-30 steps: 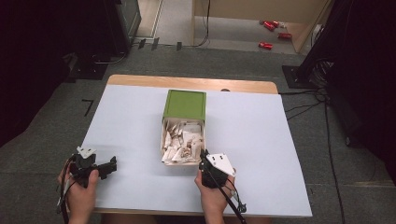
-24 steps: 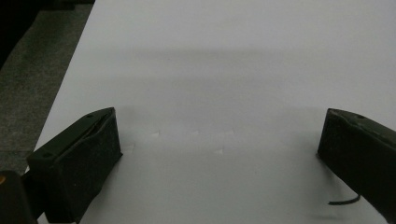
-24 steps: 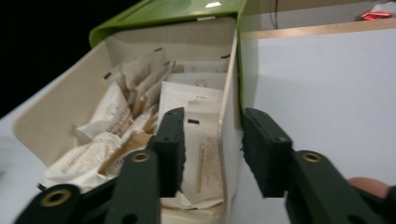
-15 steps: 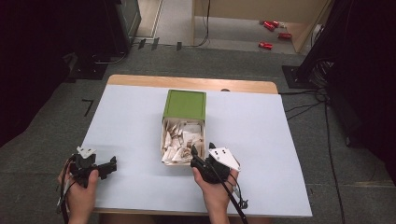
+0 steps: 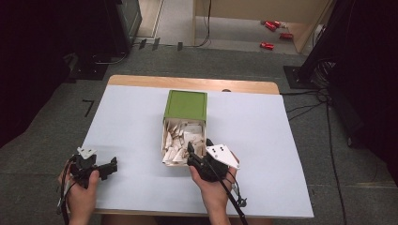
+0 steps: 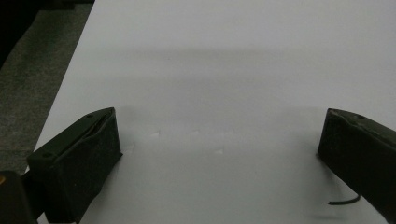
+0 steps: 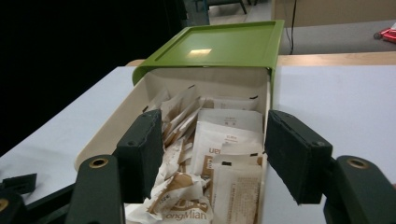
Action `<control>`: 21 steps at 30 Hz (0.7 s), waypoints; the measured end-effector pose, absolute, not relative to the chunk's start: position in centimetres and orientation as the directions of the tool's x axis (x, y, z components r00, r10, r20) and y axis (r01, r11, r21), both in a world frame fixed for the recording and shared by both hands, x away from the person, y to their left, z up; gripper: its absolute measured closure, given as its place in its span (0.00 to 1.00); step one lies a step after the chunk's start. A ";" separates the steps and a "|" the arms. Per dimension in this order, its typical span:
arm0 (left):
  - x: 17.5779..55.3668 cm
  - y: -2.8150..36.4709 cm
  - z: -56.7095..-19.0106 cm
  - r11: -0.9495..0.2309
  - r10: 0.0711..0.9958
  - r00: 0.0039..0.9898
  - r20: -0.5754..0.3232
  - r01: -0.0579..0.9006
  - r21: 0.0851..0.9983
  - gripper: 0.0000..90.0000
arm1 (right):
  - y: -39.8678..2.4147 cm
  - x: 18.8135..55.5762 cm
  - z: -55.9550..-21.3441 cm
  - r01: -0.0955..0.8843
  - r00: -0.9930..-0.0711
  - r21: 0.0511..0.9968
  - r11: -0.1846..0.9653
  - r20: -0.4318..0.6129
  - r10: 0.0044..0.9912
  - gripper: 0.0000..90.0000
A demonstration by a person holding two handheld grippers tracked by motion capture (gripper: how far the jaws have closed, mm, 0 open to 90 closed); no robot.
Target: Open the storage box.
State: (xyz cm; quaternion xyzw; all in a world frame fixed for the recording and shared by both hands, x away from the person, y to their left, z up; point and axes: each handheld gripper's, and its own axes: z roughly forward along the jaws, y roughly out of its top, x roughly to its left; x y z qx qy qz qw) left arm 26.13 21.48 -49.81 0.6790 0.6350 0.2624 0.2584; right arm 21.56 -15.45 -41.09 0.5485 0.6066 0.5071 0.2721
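The right gripper [image 7: 212, 154] has just spread its fingers, nothing pinched; below and ahead of them lie the packets [image 7: 219, 140] in the open box [image 7: 116, 126]. The sliding lid [image 7: 219, 46] is probably far enough back; the left gripper [image 6: 219, 154], fingers spread over bare surface [image 6: 233, 70], idles.

Cream box [image 5: 165, 140] of sachets [image 7: 219, 154], green lid [image 5: 186, 104] slid back.

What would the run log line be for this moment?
right gripper: jaws just opened, nothing held, over packets in drawer | left gripper: open, on table | green cover: over drawer's far end
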 end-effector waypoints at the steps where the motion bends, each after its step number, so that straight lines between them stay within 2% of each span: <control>1: 26.1 21.5 -49.8 -0.060 0.998 0.056 0.028 0.727 0.684 0.00 | -15.3 21.6 -41.0 0.386 -0.253 0.915 -0.113 0.224 0.941 0.42; 21: 26.1 21.5 -49.8 -0.060 0.998 0.055 0.028 0.726 0.685 0.00 | -13.4 21.7 -41.2 0.395 -0.315 0.917 -0.059 0.196 0.929 0.44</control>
